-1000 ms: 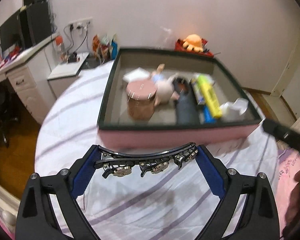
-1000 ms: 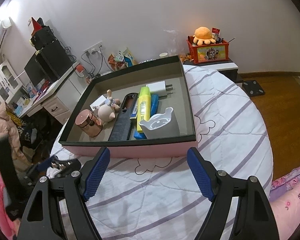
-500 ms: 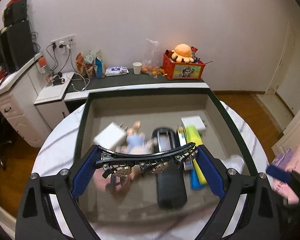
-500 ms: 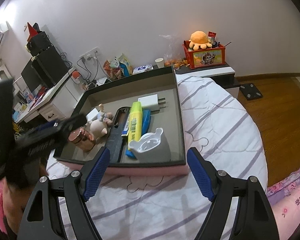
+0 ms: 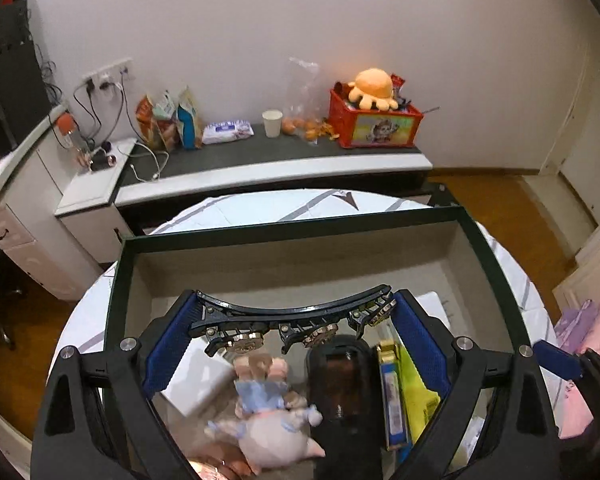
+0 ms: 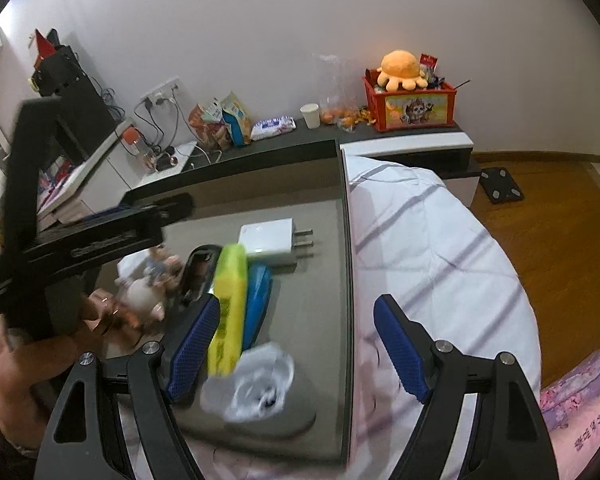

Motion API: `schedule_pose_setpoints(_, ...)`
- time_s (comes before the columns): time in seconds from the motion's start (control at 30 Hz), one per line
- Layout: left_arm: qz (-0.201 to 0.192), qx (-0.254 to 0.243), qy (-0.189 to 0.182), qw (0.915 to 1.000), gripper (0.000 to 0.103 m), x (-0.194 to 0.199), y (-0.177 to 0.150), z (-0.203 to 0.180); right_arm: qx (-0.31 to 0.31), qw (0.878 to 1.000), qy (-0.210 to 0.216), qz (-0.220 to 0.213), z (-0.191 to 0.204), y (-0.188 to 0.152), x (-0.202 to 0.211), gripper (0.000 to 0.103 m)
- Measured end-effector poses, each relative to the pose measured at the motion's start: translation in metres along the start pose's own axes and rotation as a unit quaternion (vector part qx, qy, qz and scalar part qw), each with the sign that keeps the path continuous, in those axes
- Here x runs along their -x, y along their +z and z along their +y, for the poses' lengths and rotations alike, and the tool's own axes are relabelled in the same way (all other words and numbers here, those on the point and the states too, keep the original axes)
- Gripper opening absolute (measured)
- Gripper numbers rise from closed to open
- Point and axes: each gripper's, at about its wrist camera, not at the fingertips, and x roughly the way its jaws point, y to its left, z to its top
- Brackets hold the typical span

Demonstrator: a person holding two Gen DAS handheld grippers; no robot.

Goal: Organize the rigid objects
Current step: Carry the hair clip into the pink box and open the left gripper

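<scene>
My left gripper (image 5: 296, 305) is shut on a black curved hair clip (image 5: 292, 314) with metal ornaments, held crosswise between the blue pads above the inside of the dark-rimmed pink tray (image 5: 292, 231). Under it lie a pig plush (image 5: 268, 432), a black case (image 5: 344, 400) and a white box (image 5: 196, 376). My right gripper (image 6: 296, 300) stands open with nothing between its fingers, over the tray's right rim (image 6: 345, 240). Near it lie a yellow highlighter (image 6: 228, 300), a blue item (image 6: 258, 300), a white charger (image 6: 268, 240) and a blurred white holder (image 6: 256, 384).
The tray rests on a round bed with a striped white cover (image 6: 440, 248). Behind it runs a low dark shelf (image 5: 284, 148) with snack bags, a paper cup and a red box with an orange plush (image 5: 372, 120). A hand (image 6: 28, 360) carries the left gripper's frame (image 6: 80, 240).
Both grippers moved forward toward the tray. The left one, still holding the clip, went from in front of the tray to above its inside. The right one came over the tray's right side.
</scene>
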Motion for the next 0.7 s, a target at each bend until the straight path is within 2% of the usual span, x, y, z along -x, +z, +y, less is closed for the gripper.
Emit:
schedule_pose_setpoints(0.13, 0.021, -0.003, 0.001, 0.9998, 0.096, -0.02, 0.006, 0.0, 0.006, 1.0, 0.01, 0.014, 0.0, 0.011, -0.018, 0.081)
schedule_pose_setpoints(0.23, 0.055, 0.007, -0.022, 0.9982, 0.096, -0.035, 0.007, 0.0, 0.006, 1.0, 0.01, 0.022, -0.002, 0.015, -0.026, 0.081)
schedule_pose_setpoints(0.47, 0.113, -0.011, -0.002, 0.9935, 0.098, -0.057, 0.004, -0.008, 0.006, 1.0, 0.01, 0.028, -0.003, 0.017, -0.03, 0.081)
schedule_pose_setpoints(0.7, 0.118, -0.006, 0.003, 0.993, 0.102, -0.056, -0.001, -0.008, 0.005, 1.0, 0.007, 0.028, -0.001, 0.017, -0.03, 0.081)
